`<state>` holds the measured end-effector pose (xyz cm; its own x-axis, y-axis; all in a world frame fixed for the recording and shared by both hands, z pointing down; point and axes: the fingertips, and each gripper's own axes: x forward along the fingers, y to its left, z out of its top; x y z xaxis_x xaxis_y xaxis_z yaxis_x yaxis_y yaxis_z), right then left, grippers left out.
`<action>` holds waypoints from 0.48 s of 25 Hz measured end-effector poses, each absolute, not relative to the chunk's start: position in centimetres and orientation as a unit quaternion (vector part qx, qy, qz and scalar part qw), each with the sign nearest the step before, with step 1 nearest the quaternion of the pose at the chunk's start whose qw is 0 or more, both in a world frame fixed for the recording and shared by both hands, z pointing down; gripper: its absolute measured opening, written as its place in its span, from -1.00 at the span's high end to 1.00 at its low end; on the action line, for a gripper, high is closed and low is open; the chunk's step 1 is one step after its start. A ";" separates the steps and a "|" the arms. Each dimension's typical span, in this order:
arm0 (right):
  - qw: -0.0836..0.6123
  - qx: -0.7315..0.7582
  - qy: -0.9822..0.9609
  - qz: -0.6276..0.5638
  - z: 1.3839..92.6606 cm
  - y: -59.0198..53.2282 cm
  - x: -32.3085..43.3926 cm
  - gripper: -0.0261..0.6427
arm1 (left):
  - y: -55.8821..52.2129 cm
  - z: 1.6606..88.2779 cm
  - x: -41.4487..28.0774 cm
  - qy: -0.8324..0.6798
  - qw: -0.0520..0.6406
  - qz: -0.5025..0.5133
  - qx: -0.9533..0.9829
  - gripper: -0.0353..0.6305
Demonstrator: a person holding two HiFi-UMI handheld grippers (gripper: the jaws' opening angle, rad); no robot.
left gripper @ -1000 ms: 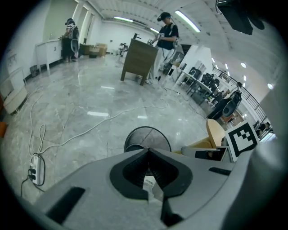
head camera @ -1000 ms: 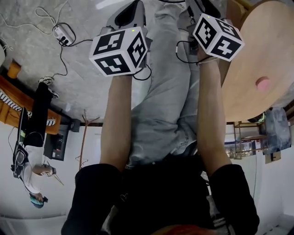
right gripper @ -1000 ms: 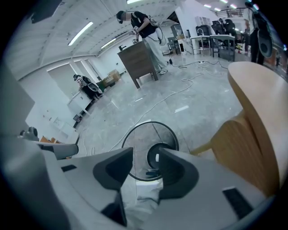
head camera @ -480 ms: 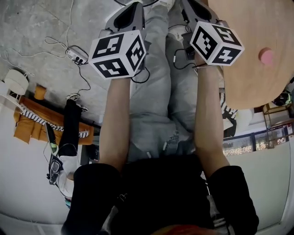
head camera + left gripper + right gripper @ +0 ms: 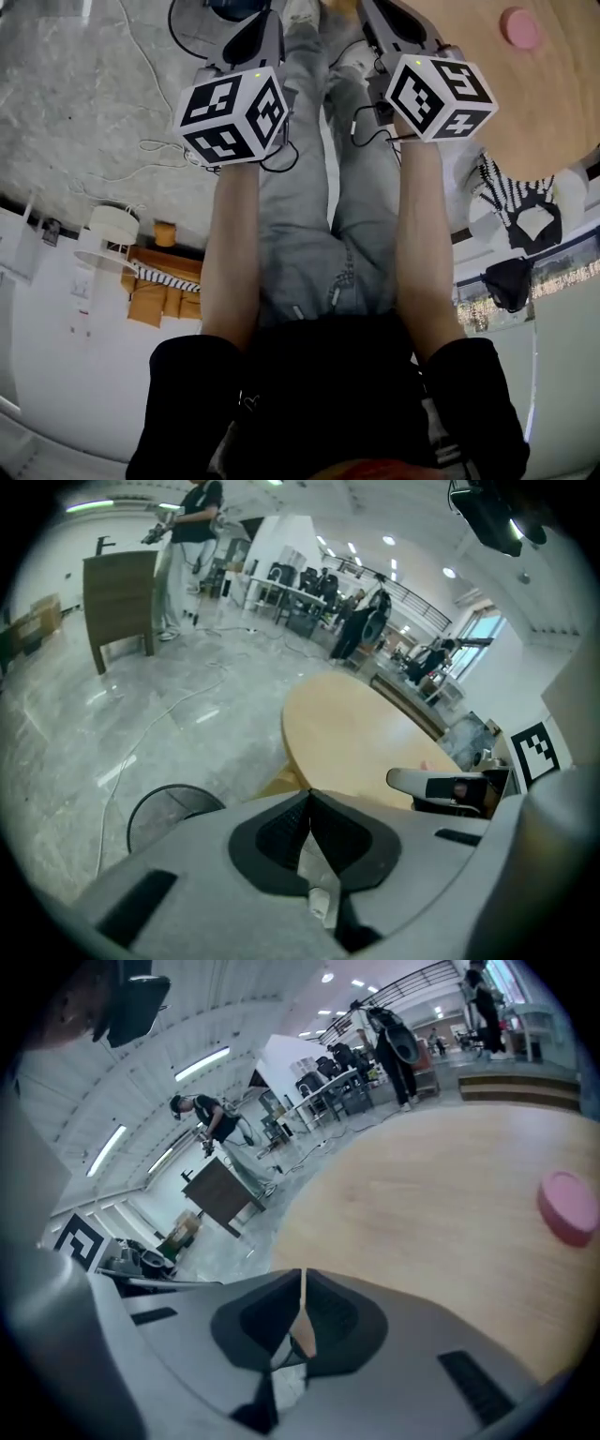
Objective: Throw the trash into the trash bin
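Black, round trash bin (image 5: 141, 803) stands upright, open-topped.

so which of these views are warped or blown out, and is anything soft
Left gripper view: heavy fisheye with black corners, ceiling lights glaring off the glossy floor, window blown out. Right gripper view: same fisheye, the round table bows, the pink object looks slightly soft. Head view: milder edge curvature, even light, no obvious blur.

My views are bright under ceiling strip lights (image 5: 211, 1061). The polished floor (image 5: 84, 719) throws white glare, edges curve into dark fisheye corners, and nearby parts blur.
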<state>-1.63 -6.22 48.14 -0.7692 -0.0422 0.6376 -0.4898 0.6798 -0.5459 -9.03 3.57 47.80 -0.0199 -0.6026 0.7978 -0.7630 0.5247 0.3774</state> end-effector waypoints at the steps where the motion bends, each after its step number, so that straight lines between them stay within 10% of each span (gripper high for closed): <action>1: 0.298 0.174 -0.862 0.371 48.1 -7.4 -0.3 0.86 | 2.2 47.7 -8.3 -0.701 0.506 0.086 0.494 0.88; 12: 0.274 0.335 -0.817 0.380 48.2 -16.7 10.8 0.86 | -8.2 48.0 -1.1 -0.619 0.503 0.140 0.587 0.88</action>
<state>10.82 -16.69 48.22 -0.6251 -0.3391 0.7030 -0.7560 0.4872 -0.4372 -1.07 -8.20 47.98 0.1948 -0.5858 0.7867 -0.8677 0.2712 0.4167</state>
